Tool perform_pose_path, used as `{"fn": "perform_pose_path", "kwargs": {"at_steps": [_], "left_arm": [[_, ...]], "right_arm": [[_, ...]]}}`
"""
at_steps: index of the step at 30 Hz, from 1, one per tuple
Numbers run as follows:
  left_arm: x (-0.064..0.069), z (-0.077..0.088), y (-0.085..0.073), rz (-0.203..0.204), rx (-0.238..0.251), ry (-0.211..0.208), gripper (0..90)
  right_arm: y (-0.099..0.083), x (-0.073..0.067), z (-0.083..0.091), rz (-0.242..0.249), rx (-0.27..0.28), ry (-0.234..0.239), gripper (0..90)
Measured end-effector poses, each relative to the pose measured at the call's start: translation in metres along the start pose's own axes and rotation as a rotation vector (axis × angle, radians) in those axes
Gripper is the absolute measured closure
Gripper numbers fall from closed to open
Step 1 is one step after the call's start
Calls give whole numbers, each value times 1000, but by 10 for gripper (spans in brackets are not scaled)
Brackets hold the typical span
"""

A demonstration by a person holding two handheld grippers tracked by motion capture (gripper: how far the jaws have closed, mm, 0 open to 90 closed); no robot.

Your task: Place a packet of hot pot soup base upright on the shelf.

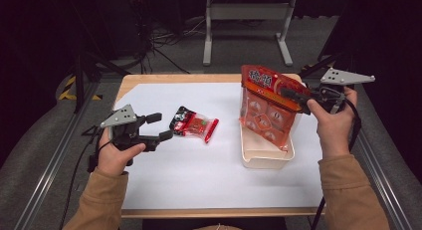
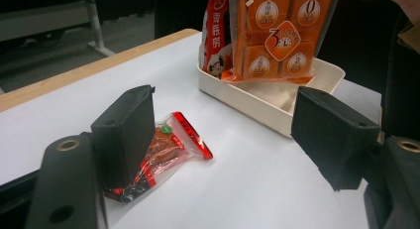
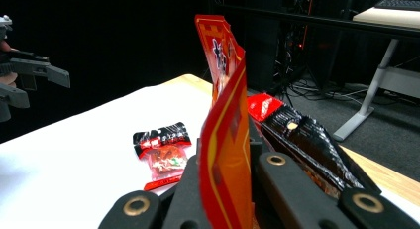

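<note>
Left gripper (image 1: 158, 126) waits with jaws apart beside the small snack packet (image 1: 194, 123) mid-table. Right gripper (image 1: 304, 101), clamped on the orange bag (image 1: 266, 108), is setting it into the cream tray (image 1: 263, 158) (near the table's right edge); next, release.

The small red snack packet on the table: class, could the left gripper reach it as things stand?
Probably yes: the left gripper hovers open beside the small snack packet, with nothing between them.

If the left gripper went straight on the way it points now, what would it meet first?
Probably the small red snack packet lying on the table just ahead of the open left gripper; the white tray lies farther on. Depth is hard to judge.
</note>
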State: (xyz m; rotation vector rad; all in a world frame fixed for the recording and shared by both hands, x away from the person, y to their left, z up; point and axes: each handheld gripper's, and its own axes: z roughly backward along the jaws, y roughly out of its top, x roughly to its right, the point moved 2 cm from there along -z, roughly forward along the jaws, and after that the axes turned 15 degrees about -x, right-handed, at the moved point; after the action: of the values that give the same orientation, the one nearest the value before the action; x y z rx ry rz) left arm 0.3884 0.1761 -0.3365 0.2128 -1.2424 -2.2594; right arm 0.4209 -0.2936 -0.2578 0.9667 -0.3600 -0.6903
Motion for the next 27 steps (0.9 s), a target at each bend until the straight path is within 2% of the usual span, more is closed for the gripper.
{"fn": "perform_pose_path", "kwargs": {"at_steps": [10, 12, 14, 17, 27], "left_arm": [[-3, -4, -1, -3, 5, 6, 238], [-3, -5, -2, 7, 2, 6, 236], [-4, -6, -2, -3, 0, 8, 237], [-3, -7, -2, 3, -3, 4, 235], [-2, -14, -1, -1, -18, -7, 233]], "right_arm": [[-15, 6, 0, -27, 13, -3, 897], [-17, 6, 0, -28, 10, -5, 897], [-19, 6, 1, -28, 5, -8, 897], [-23, 5, 1, -27, 0, -3, 897], [-29, -2, 0, -8, -65, -25, 897]]}}
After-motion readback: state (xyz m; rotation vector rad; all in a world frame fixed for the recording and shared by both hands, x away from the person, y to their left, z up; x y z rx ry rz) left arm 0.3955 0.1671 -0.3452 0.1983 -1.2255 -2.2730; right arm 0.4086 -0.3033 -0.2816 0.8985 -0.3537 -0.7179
